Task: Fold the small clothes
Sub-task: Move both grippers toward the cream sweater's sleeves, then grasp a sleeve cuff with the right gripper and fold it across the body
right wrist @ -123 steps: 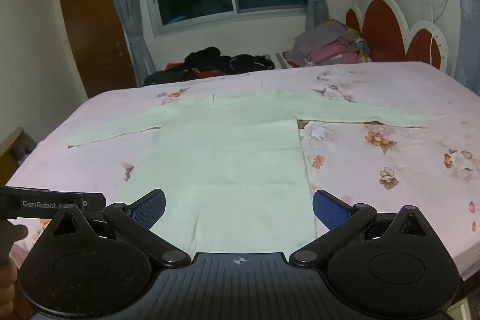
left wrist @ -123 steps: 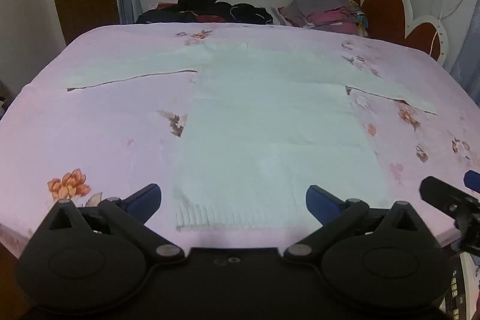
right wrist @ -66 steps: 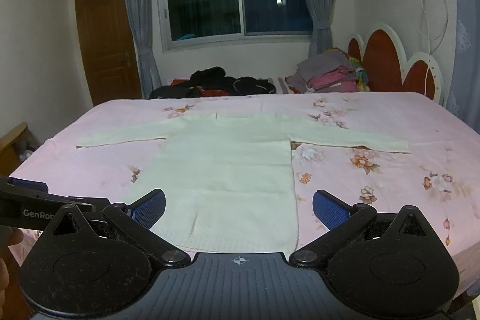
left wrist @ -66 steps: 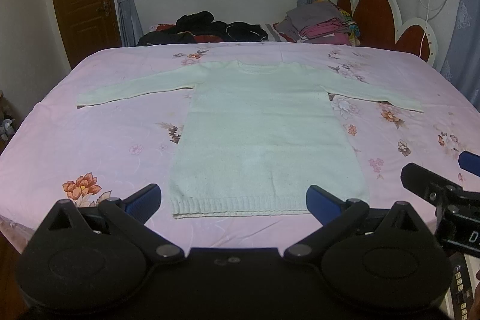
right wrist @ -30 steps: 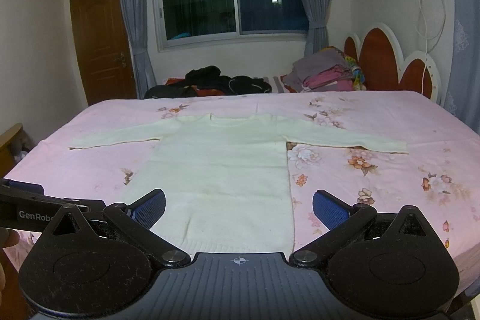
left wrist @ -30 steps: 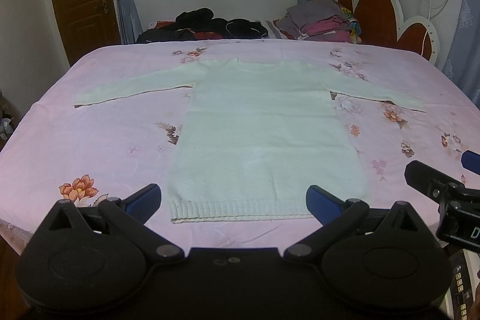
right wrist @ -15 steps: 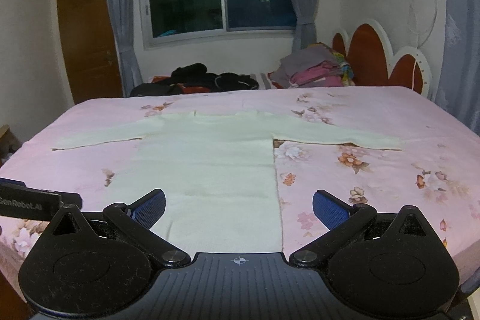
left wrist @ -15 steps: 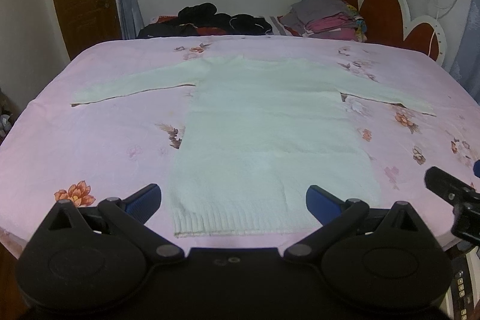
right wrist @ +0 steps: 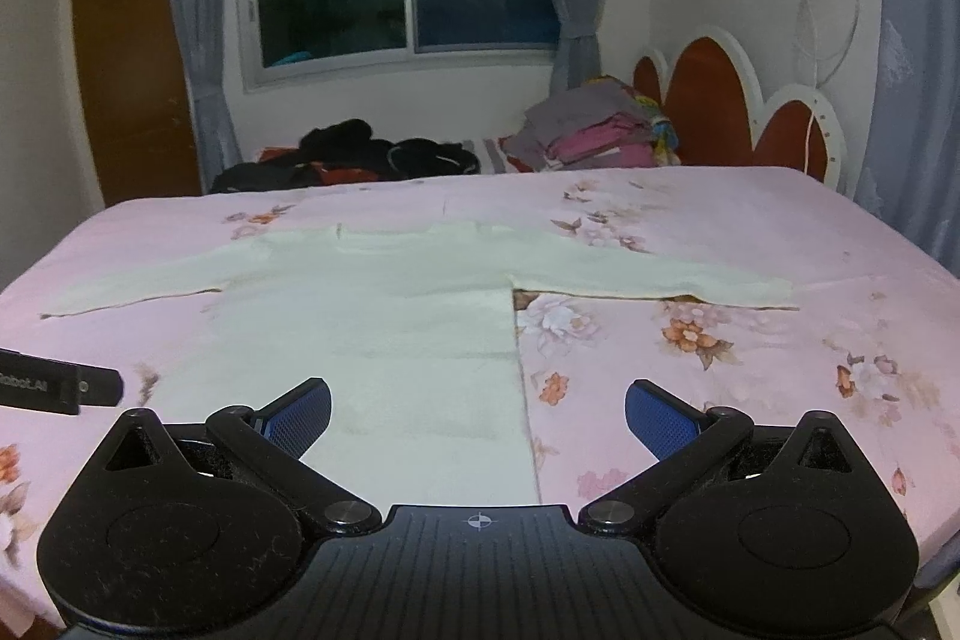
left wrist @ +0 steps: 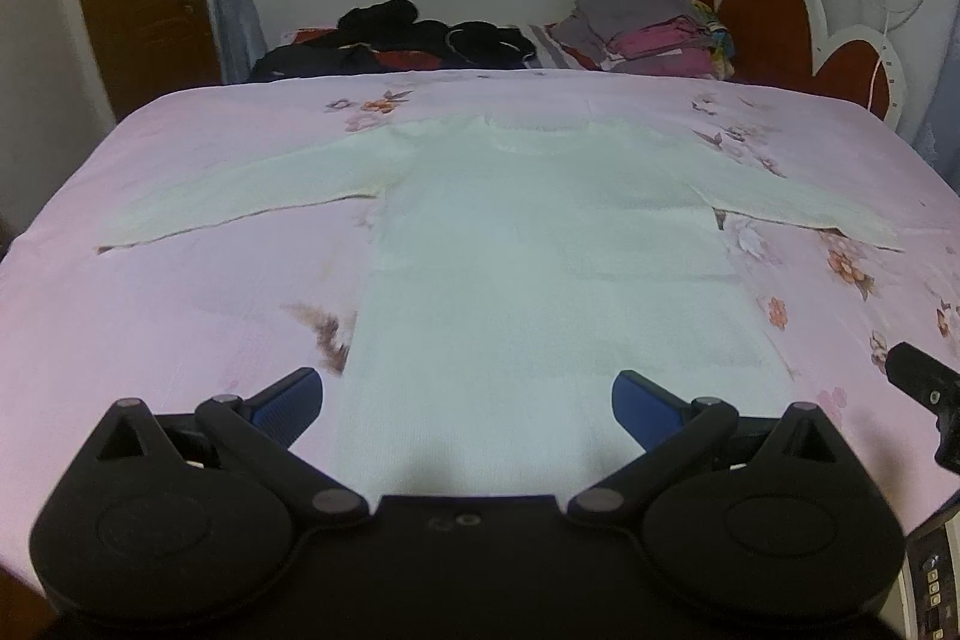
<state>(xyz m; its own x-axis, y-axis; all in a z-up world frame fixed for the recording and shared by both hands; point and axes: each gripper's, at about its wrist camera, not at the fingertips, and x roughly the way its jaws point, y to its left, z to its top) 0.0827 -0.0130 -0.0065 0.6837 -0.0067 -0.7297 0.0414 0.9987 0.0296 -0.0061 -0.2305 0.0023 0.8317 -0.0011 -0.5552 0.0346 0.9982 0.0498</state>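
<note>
Lying flat on the pink bedsheet [left wrist: 180, 316], the pale sweater [left wrist: 540, 268] spreads just ahead of the left gripper [left wrist: 467, 403] and right gripper [right wrist: 478, 411], both gaping wide, holding nothing.

left claw [left wrist: 467, 403] spread wide, right claw [right wrist: 478, 412] spread wide, both empty

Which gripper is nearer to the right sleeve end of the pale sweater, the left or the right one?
Right. The right gripper sits over the body's right edge, on the same side as the right sleeve end. The left gripper is centred over the hem of the sweater, farther away.
</note>
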